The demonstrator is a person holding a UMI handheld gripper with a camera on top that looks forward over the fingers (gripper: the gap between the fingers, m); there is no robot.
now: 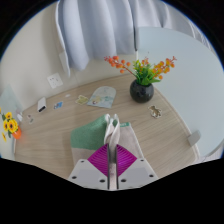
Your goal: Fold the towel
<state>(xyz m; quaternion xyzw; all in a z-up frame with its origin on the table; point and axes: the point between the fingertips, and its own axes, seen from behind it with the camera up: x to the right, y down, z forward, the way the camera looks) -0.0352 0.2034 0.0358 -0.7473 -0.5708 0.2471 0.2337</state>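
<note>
- The wooden table (150,135) spreads ahead of the claw and to both sides of it, light in colour, with a curved far edge.
- A pale curtain (95,30) hangs well beyond the table, straight ahead and far off.
- A white wall or panel (180,60) stands beyond the table, ahead and to the right of the claw.
- The towel (100,132), pale green, sits right at the fingertips, bunched up, part of it rising between the two fingers and part lying on the table just ahead and to the left.
- The claw (112,150) has its two fingers drawn close together on the towel's cloth; the magenta pads (103,157) show on the inner faces, and a white fold of cloth stands up pinched between the tips.
- A dark round vase (141,91) with orange flowers and green leaves stands well beyond the fingers, ahead and a little right.
- A flat paper or booklet (101,96) lies on the table beyond the towel, straight ahead.
- Yellow flowers (10,125) show far to the left of the claw.
- A small white item (42,104) lies ahead-left; what it is cannot be told.
- A small metallic object (155,112) lies ahead-right, near the vase.
</note>
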